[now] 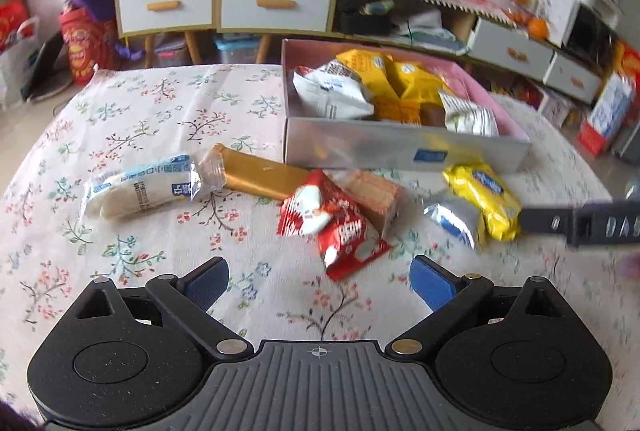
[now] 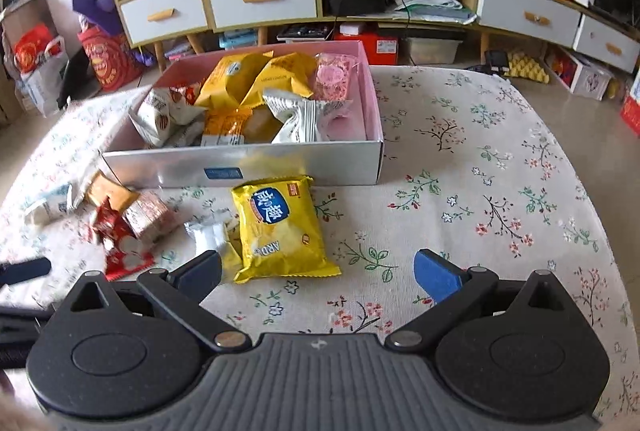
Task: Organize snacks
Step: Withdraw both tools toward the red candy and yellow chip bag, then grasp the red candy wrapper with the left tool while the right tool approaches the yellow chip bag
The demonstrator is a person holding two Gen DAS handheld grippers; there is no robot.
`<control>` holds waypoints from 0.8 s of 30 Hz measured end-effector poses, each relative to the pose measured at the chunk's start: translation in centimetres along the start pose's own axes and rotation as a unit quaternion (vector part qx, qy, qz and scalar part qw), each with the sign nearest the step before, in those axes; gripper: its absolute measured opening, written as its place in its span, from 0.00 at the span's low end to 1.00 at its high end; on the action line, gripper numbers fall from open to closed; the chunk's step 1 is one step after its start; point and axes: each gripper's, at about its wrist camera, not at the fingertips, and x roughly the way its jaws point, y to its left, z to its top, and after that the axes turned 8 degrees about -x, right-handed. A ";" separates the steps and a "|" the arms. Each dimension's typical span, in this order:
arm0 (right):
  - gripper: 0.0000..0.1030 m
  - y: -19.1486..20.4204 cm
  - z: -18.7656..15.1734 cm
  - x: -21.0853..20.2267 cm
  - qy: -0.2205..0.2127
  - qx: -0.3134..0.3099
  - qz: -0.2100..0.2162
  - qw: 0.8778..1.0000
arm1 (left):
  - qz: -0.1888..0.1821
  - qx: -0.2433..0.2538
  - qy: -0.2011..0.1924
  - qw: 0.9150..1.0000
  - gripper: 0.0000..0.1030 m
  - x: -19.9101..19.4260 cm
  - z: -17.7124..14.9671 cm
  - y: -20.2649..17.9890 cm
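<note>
Both grippers — left [image 1: 320,281] and right [image 2: 318,271] — hover with jaws spread, holding nothing. Loose snacks [image 1: 340,223] lie mid-table, just before the box [image 2: 248,171] — a yellow packet [image 2: 282,231] nearest.

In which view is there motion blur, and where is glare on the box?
Left wrist view: the right gripper entering at the right edge is smeared, and the silver box front reflects yellow. Right wrist view: the left side is blurred around the red packet; the yellow packet is sharp.
</note>
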 end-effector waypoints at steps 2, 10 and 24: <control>0.99 0.0 -0.1 0.4 -0.001 -0.007 0.000 1.000 | -0.004 -0.017 -0.002 1.000 0.94 0.3 0.2 0.2; 0.98 0.3 0.1 1.6 -0.015 -0.034 0.029 0.999 | -0.037 -0.044 -0.005 0.998 0.84 1.8 1.3 0.8; 0.76 0.3 0.1 3.6 -0.020 -0.054 0.032 0.998 | -0.022 -0.112 0.014 0.993 0.45 3.2 2.2 1.4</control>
